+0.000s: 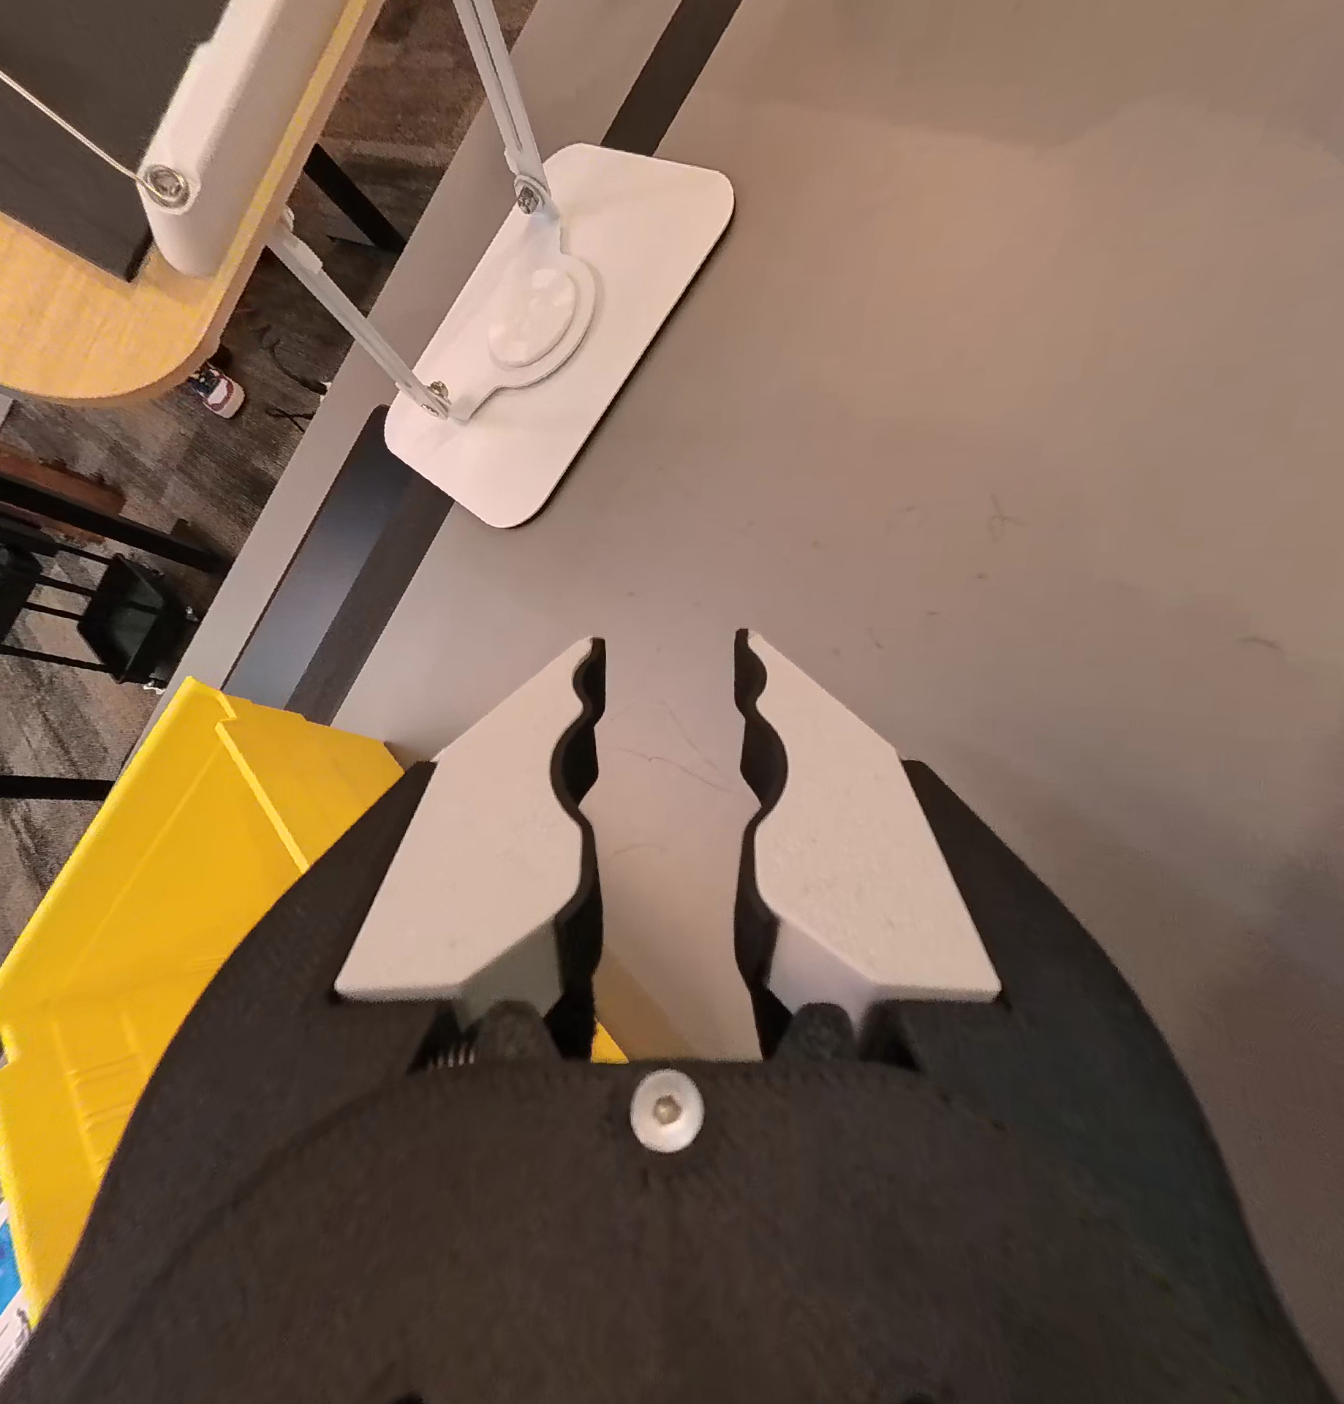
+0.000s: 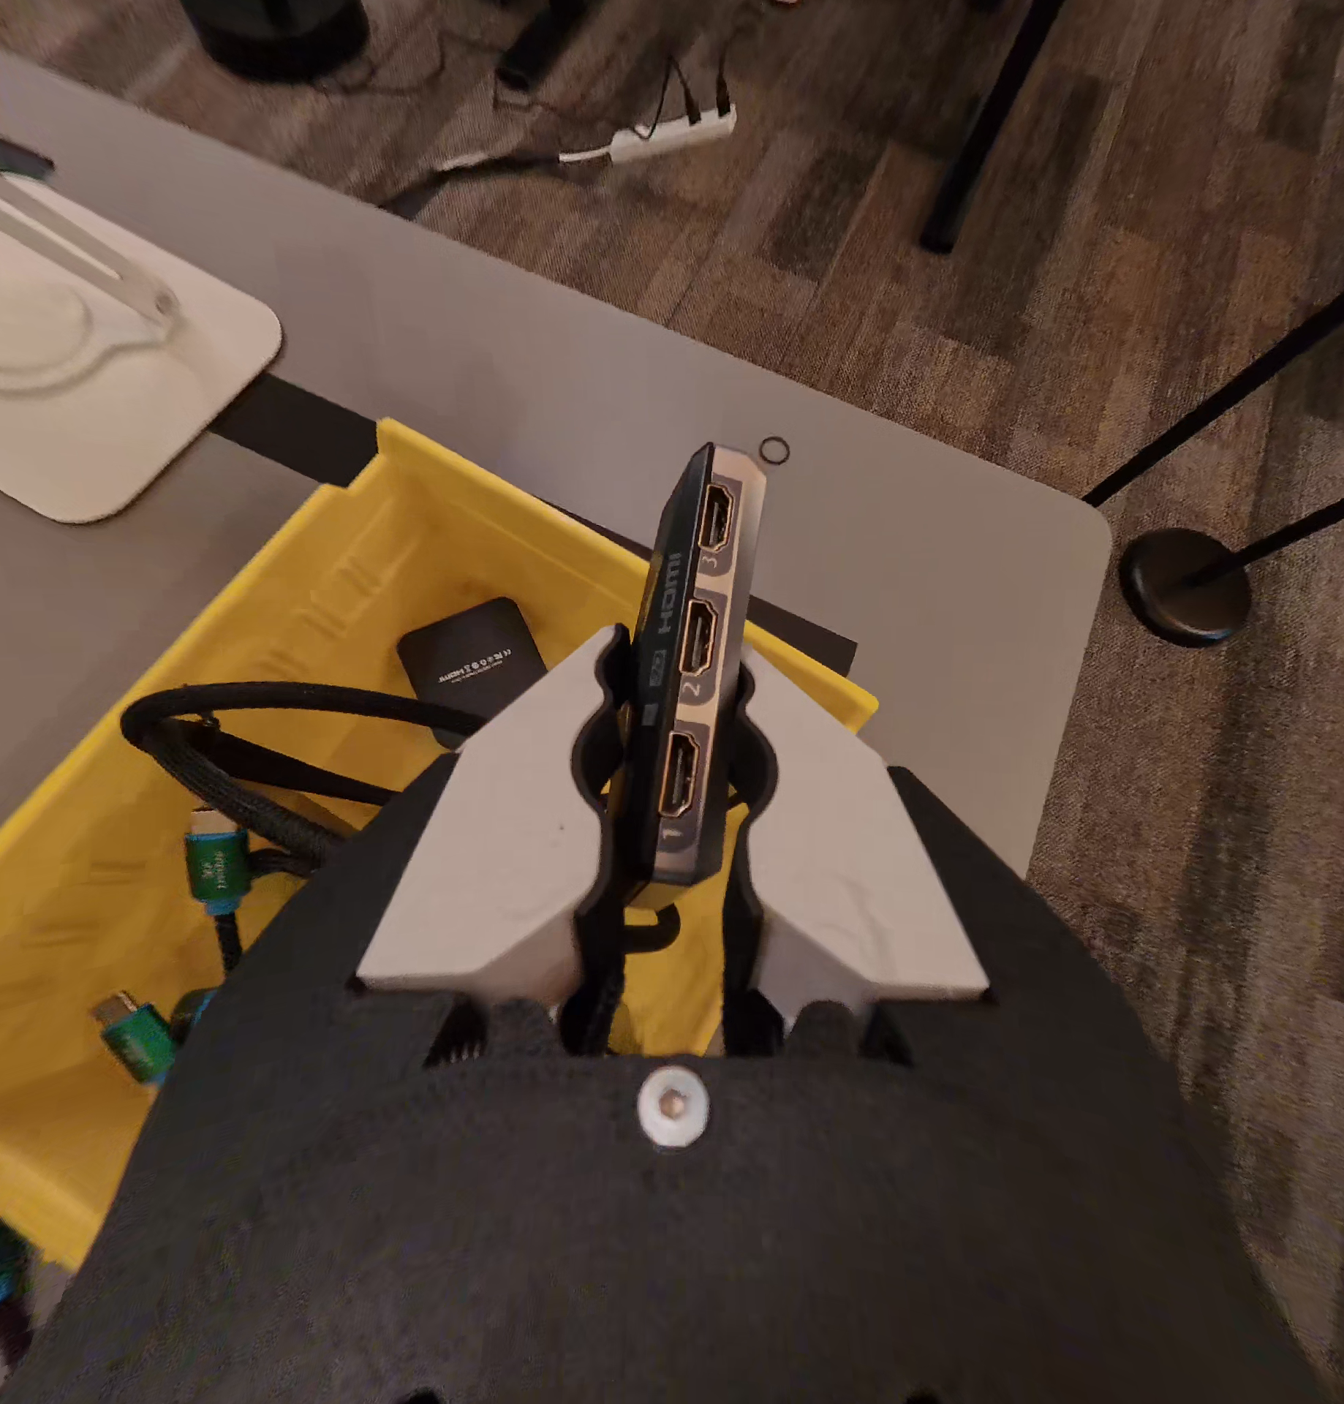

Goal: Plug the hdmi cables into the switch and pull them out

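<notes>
Right gripper [image 2: 680, 668] is clamped on the switch [image 2: 695, 668], held edge-up over the yellow bin [image 2: 312, 608] near the surface's corner; its three ports face the camera, all vacant. Left gripper [image 1: 669, 646] is parted and carries nothing, over bare surface [image 1: 1034, 380] near the white lamp base [image 1: 570, 334] at the edge. HDMI cables [image 2: 213, 866] with green plugs lie in the bin. Judgement: set or steady the switch level, ports unobstructed, then grasp one plug by its housing and align squarely before pushing.
</notes>
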`<state>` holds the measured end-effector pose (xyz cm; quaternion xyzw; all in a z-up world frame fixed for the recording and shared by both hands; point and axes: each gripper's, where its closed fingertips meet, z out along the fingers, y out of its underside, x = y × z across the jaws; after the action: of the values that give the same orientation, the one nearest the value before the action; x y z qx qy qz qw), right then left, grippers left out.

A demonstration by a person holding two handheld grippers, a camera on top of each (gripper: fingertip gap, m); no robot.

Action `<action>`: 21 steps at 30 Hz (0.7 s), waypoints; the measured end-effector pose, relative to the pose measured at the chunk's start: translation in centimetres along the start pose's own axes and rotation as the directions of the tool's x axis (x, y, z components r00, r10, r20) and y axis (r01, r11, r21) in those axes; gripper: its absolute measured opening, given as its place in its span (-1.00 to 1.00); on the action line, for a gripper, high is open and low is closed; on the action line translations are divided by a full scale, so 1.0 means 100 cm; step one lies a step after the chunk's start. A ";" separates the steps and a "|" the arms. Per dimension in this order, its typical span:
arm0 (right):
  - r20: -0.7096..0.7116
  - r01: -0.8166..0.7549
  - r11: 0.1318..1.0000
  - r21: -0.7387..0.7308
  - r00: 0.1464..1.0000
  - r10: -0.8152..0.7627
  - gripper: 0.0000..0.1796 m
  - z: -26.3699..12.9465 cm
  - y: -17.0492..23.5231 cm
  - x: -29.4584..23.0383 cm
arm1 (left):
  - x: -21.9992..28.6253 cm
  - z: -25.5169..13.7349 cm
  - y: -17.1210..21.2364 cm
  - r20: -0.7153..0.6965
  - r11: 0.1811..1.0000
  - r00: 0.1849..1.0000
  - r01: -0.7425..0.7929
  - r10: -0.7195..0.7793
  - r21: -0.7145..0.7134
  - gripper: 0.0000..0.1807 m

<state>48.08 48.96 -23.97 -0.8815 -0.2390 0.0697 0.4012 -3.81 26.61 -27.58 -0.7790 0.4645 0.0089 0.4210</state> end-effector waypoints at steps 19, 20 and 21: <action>-0.044 -0.094 0.991 -0.094 0.995 0.090 -0.75 0.033 0.032 0.000 | -0.002 0.002 0.007 0.007 1.000 1.000 -0.005 0.005 -0.016 -0.64; -0.043 -0.120 0.989 -0.082 0.992 0.117 -0.75 0.033 0.034 0.001 | -0.003 0.002 0.007 0.008 1.000 1.000 -0.005 0.005 -0.016 -0.64; -0.042 -0.147 0.986 -0.076 0.989 0.144 -0.75 0.031 0.037 0.001 | -0.003 0.002 0.007 0.009 1.000 1.000 -0.005 0.005 -0.016 -0.64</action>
<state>48.56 49.07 -28.78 -0.9128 -0.1695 0.0734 0.3642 -4.38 26.79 -28.00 -0.7811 0.4646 0.0171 0.4167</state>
